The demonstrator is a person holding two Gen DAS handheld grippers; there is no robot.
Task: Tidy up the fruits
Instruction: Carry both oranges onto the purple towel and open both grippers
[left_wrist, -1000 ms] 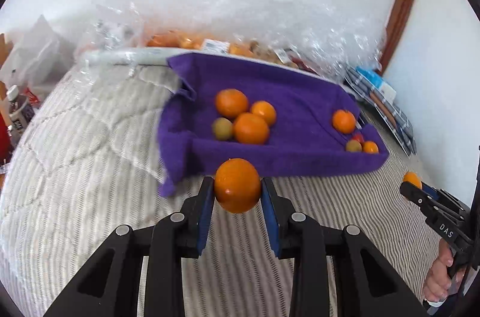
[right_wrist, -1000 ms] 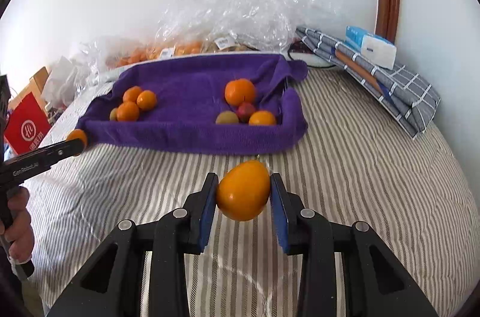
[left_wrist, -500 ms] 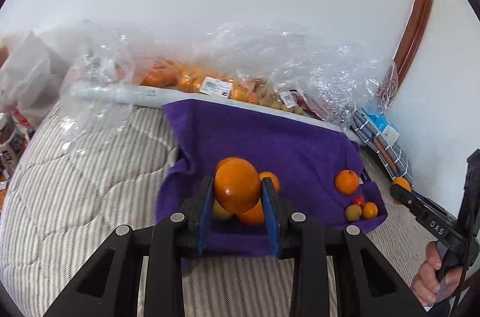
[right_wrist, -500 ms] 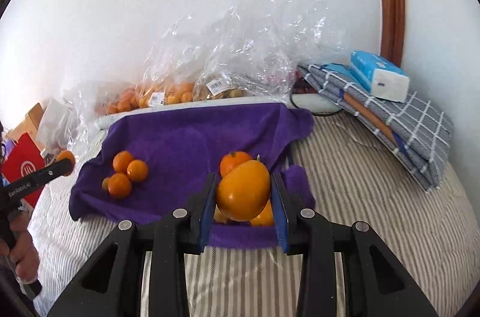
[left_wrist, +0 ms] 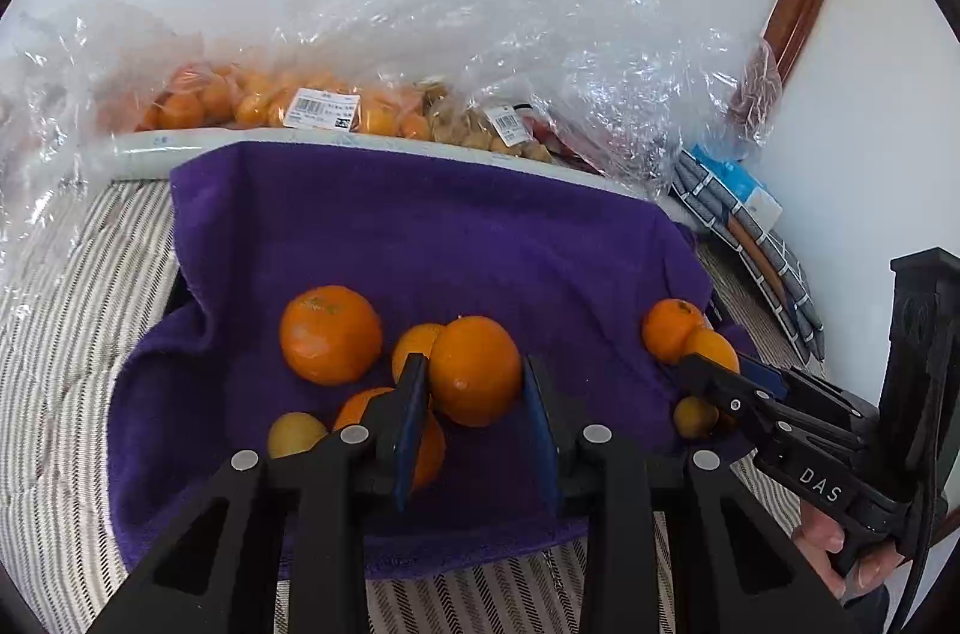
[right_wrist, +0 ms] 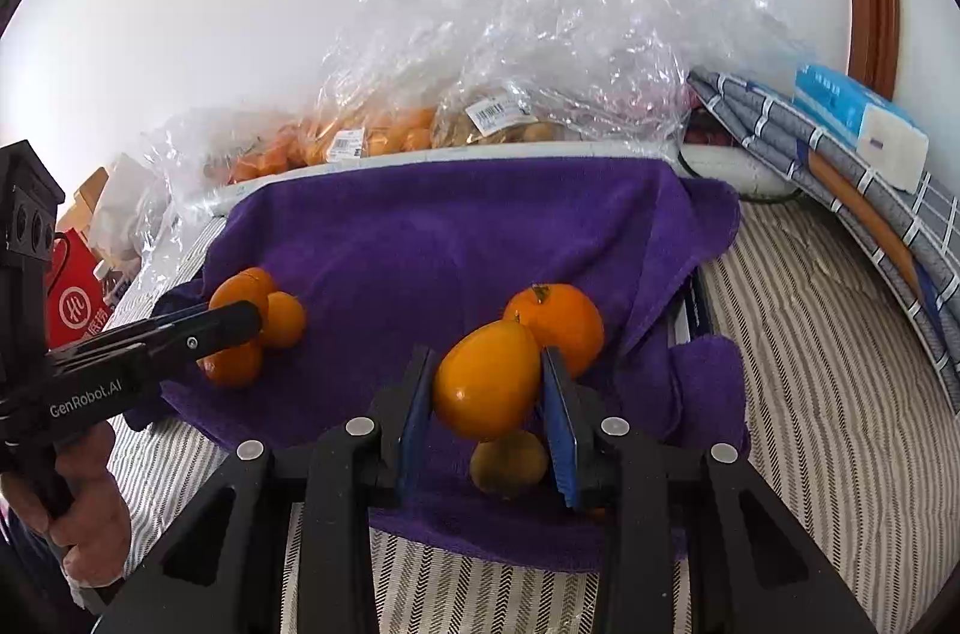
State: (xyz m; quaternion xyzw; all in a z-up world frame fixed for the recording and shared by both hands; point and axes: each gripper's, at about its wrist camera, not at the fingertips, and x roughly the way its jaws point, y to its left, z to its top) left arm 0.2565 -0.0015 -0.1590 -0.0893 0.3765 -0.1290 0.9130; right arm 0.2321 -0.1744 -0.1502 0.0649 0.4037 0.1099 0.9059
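My left gripper (left_wrist: 474, 394) is shut on a round orange (left_wrist: 475, 369), held above the left cluster of fruit on a purple towel (left_wrist: 420, 244). That cluster has a big orange (left_wrist: 330, 334), smaller oranges and a yellow-green fruit (left_wrist: 295, 433). My right gripper (right_wrist: 487, 400) is shut on an egg-shaped orange-yellow fruit (right_wrist: 486, 379), over the towel's right cluster: an orange (right_wrist: 564, 319) and a brownish fruit (right_wrist: 509, 461). Each gripper shows in the other's view, the right gripper (left_wrist: 708, 370) at the right, the left gripper (right_wrist: 234, 319) at the left.
Clear plastic bags of oranges (left_wrist: 252, 106) and small brown fruit (right_wrist: 498, 124) lie along a white rail behind the towel. Folded checked cloth (right_wrist: 840, 178) with a blue tissue pack (right_wrist: 858, 124) sits at the right. A striped quilt (right_wrist: 810, 364) surrounds the towel; a red bag (right_wrist: 75, 304) stands left.
Both grippers have moved forward from above the striped quilt to over the purple towel, each still clamped on its fruit. The towel and bags now look much closer.
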